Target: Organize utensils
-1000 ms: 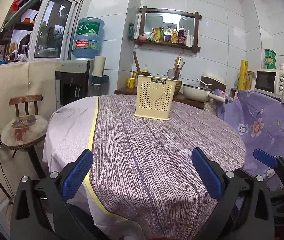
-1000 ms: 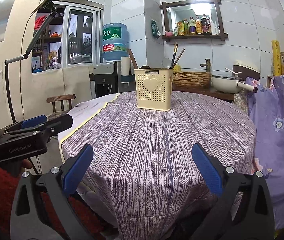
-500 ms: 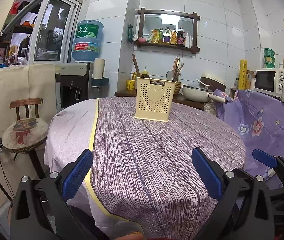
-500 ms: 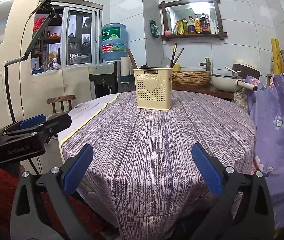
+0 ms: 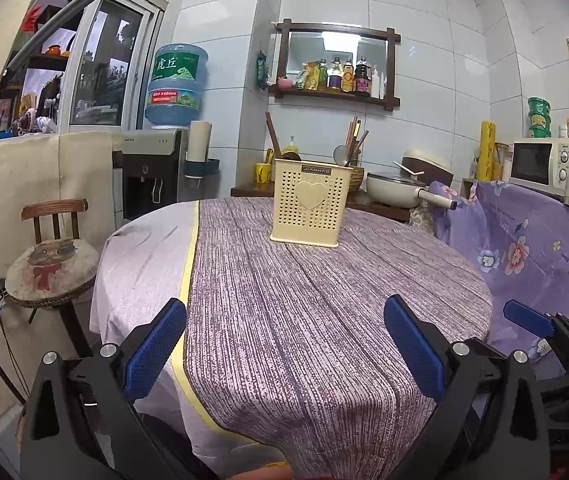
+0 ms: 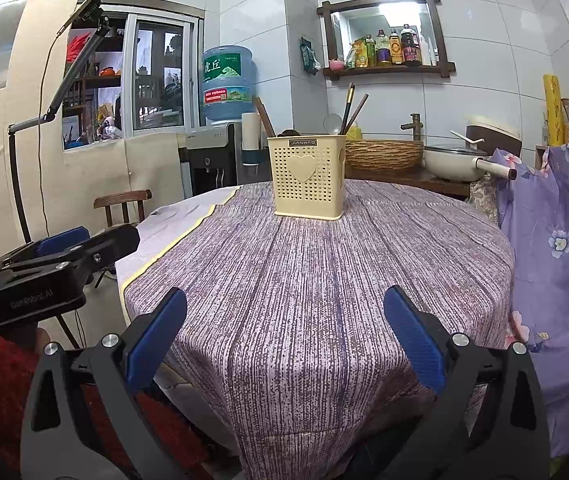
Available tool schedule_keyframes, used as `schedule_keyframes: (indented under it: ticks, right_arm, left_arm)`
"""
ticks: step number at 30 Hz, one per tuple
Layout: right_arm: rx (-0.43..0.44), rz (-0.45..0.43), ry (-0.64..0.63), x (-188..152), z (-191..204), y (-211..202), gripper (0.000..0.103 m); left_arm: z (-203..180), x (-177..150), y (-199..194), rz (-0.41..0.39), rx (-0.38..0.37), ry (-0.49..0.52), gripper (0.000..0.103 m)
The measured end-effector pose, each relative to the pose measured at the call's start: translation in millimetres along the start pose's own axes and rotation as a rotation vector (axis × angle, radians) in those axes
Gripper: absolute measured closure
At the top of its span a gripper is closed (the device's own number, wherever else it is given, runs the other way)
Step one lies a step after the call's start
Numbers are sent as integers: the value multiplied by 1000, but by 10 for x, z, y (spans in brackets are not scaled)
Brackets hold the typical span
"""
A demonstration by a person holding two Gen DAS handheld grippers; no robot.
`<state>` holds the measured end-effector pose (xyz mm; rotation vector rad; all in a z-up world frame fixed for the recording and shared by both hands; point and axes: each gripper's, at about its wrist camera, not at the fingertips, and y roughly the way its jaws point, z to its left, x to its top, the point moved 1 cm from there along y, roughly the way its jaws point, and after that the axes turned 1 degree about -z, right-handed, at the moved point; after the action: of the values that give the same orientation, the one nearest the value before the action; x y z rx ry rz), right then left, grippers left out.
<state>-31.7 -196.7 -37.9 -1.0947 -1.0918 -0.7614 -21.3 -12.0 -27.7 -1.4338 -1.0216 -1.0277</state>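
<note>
Holder: cream utensil holder [image 5: 307, 203] upright at far side of round table [image 5: 324, 320], chopsticks, spoon inside.
Left gripper [image 5: 284, 350]: spread wide, empty.
Right gripper [image 6: 284, 338]: spread wide, empty.
Advice: approach from above, pinch one handle, lift straight.

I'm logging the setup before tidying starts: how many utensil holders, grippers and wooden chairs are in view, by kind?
utensil holder: 1
Grippers: 2, the left gripper and the right gripper, both open
wooden chair: 1
Total: 4
</note>
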Motion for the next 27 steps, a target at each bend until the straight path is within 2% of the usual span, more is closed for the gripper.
schedule_keyframes:
  ticks: [27]
  right_arm:
    - [5, 13, 7, -59, 17, 43, 6]
  left_arm:
    - [4, -26, 2, 1, 3, 3, 5]
